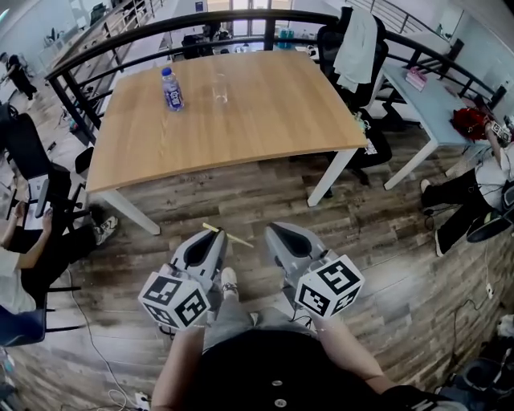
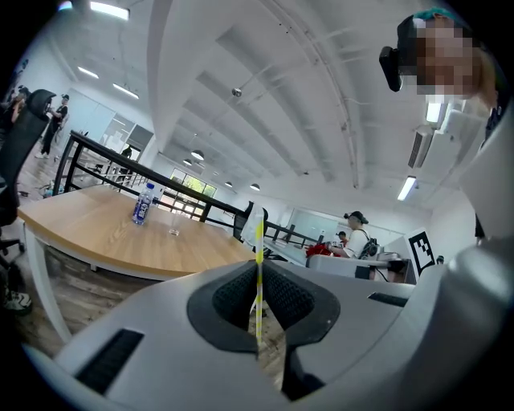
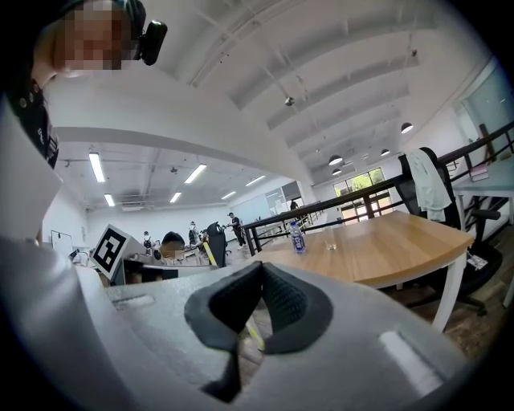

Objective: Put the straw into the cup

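A thin yellow-and-white straw (image 2: 259,282) stands upright between the jaws of my left gripper (image 2: 259,269), which is shut on it. From the head view the straw (image 1: 233,238) sticks out sideways at the left gripper's (image 1: 214,234) tip, low over the wooden floor. A small clear glass cup (image 1: 221,87) stands on the far side of the wooden table (image 1: 265,120), well ahead of both grippers. It shows tiny in the gripper views as the cup (image 2: 173,232) (image 3: 330,245). My right gripper (image 1: 273,231) (image 3: 260,266) is shut and holds nothing.
A water bottle with a blue label (image 1: 171,88) stands left of the cup. A black railing (image 1: 241,20) runs behind the table, and an office chair with a white garment (image 1: 353,48) sits at its far right corner. People sit at left and right.
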A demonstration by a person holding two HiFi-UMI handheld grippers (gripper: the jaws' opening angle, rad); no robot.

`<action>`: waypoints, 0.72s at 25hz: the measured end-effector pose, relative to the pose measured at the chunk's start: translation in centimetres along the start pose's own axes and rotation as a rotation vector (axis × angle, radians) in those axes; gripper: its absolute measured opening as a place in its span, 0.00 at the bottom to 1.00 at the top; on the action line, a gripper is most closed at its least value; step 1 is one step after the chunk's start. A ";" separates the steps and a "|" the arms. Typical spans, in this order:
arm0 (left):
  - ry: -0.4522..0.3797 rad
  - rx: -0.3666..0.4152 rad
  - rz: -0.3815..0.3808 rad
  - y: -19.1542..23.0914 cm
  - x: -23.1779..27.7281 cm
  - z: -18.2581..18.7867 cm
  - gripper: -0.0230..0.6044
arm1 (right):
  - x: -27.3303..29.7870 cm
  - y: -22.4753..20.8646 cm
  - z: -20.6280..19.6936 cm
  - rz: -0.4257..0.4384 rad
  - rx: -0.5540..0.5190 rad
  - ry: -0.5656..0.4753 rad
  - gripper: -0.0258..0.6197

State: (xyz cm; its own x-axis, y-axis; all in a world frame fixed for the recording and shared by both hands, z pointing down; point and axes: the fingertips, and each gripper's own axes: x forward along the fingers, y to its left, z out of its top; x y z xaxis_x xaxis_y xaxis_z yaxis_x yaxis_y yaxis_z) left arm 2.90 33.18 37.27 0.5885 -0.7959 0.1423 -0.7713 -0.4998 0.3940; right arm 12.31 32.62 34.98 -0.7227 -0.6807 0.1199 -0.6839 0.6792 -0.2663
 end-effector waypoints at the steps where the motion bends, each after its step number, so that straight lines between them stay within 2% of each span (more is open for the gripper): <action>1: 0.004 -0.003 0.000 0.7 0.4 0.3 0.09 | 1.0 -0.2 0.2 -0.001 -0.003 -0.001 0.04; 18: 0.011 0.002 -0.062 15.8 6.8 8.0 0.09 | 19.6 -3.5 3.8 -0.037 -0.035 0.000 0.04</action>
State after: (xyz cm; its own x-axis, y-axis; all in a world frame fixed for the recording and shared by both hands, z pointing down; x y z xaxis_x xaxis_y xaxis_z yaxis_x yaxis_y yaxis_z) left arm -7.24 17.09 37.21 0.6378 -0.7596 0.1275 -0.7337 -0.5489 0.4006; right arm 0.91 15.90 34.66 -0.6969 -0.7054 0.1294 -0.7132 0.6628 -0.2281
